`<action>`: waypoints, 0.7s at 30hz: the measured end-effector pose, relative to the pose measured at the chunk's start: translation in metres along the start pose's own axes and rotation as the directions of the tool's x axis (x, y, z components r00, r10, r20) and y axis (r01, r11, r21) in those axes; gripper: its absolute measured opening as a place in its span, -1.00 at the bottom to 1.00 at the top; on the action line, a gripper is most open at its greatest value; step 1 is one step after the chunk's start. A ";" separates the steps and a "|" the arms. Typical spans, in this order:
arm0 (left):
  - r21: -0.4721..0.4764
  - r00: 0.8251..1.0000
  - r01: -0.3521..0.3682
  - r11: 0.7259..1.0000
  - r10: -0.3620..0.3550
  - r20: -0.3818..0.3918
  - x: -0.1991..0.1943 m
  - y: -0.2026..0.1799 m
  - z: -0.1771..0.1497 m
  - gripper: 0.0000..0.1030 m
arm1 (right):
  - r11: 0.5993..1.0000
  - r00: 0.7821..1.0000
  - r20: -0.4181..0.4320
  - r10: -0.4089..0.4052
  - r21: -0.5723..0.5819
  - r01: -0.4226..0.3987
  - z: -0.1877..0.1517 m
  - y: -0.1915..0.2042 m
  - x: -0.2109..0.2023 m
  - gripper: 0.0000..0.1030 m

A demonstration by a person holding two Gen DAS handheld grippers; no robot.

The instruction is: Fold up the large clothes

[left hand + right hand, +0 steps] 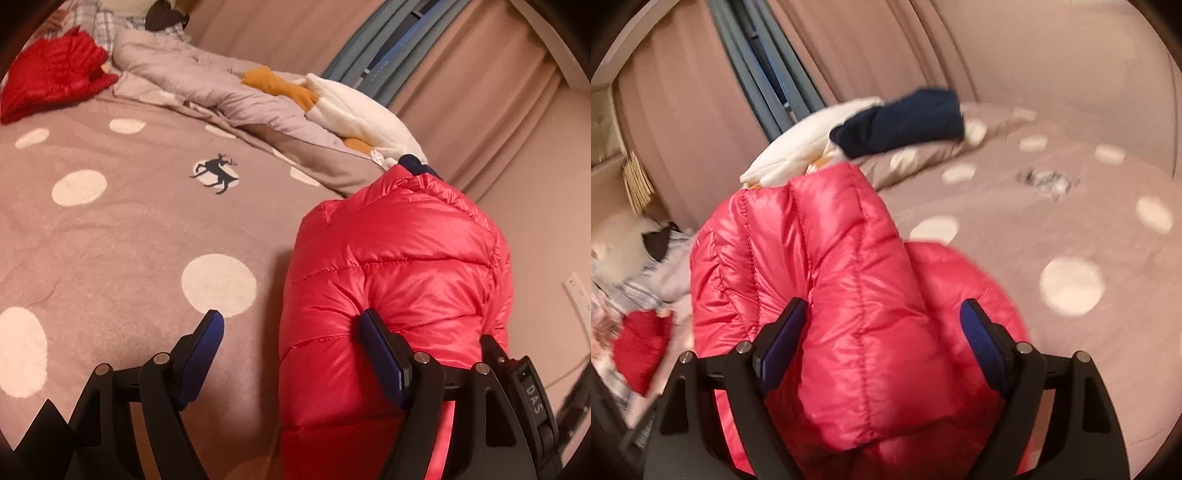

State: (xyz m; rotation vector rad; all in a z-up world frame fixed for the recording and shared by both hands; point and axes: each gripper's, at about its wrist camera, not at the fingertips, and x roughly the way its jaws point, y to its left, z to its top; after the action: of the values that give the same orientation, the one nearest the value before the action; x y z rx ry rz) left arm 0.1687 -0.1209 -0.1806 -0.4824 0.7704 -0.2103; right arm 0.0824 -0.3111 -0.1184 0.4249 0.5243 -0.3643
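A shiny pink-red puffer jacket (399,258) lies bunched on the right part of a bed with a brown cover with white dots (129,229). My left gripper (291,328) is open at the jacket's left edge. Its right finger (376,343) rests against the padding, while its left finger (207,343) hangs free over the cover. In the right wrist view the same jacket (849,258) shows as a thick folded roll. It runs between the fingers of my right gripper (882,317), whose jaws stand wide without squeezing it. The view is blurred.
A folded red garment (55,81) lies at the far left corner near a grey duvet (192,70). A white fleece (354,110) and orange cloth (277,85) lie behind the jacket, with a navy garment (905,118) beside them. Pink curtains (498,129) close the far side.
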 end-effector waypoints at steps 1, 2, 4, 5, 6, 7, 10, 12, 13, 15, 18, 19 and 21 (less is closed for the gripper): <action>0.018 1.000 -0.015 1.000 0.015 0.010 0.001 -0.004 -0.002 0.46 | 0.999 0.999 0.020 -0.025 -0.045 0.026 0.000 -0.002 -0.003 0.64; 0.040 0.999 -0.032 0.999 0.031 0.019 0.003 -0.007 -0.004 0.47 | 0.996 0.999 0.030 -0.045 -0.079 0.047 -0.004 -0.002 -0.005 0.65; 0.079 0.998 -0.056 0.995 0.054 0.030 0.008 -0.011 -0.008 0.49 | 0.985 0.994 0.038 -0.106 -0.135 0.110 -0.011 -0.003 0.004 0.66; 0.092 0.997 -0.069 0.993 0.066 0.031 0.012 -0.012 -0.010 0.50 | 0.985 0.993 0.022 -0.115 -0.129 0.117 -0.014 -0.009 0.010 0.66; 0.092 0.997 -0.079 0.993 0.077 0.026 0.016 -0.012 -0.011 0.50 | 0.989 0.994 -0.004 -0.110 -0.101 0.110 -0.017 -0.015 0.017 0.66; 0.084 0.997 -0.082 0.993 0.080 0.021 0.019 -0.012 -0.012 0.50 | 0.997 0.996 -0.045 -0.072 -0.035 0.070 -0.018 -0.029 0.029 0.68; 0.094 0.998 -0.059 0.994 0.059 0.005 0.027 -0.016 -0.015 0.52 | 0.997 0.995 -0.098 0.005 0.076 0.002 -0.024 -0.058 0.048 0.71; 0.152 0.995 -0.098 0.984 0.092 0.040 0.031 -0.025 -0.020 0.54 | 0.998 0.994 -0.106 -0.005 0.058 0.012 -0.026 -0.062 0.053 0.71; 0.194 0.992 -0.121 0.974 0.110 0.070 0.033 -0.029 -0.023 0.54 | 0.998 0.994 -0.106 -0.012 0.052 0.018 -0.031 -0.058 0.050 0.71; 0.213 0.988 -0.137 0.967 0.118 0.100 0.036 -0.031 -0.029 0.54 | 0.998 0.994 -0.102 -0.030 0.047 0.035 -0.032 -0.058 0.052 0.70; 0.150 0.995 -0.087 0.985 0.078 0.069 0.041 -0.022 -0.028 0.54 | 0.998 0.993 -0.108 -0.040 0.041 0.045 -0.036 -0.053 0.049 0.70; 0.137 0.996 -0.071 0.988 0.064 0.057 0.044 -0.020 -0.027 0.54 | 0.998 0.993 -0.114 -0.034 0.052 0.040 -0.035 -0.054 0.050 0.70; 0.139 0.996 -0.073 0.988 0.064 0.067 0.044 -0.021 -0.029 0.55 | 0.997 0.993 -0.115 -0.036 0.057 0.043 -0.035 -0.055 0.050 0.70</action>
State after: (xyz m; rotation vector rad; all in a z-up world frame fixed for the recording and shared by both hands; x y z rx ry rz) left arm 0.1792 -0.1648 -0.2151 -0.3263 0.7049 -0.1838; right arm 0.0851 -0.3521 -0.1894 0.4958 0.6352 -0.3959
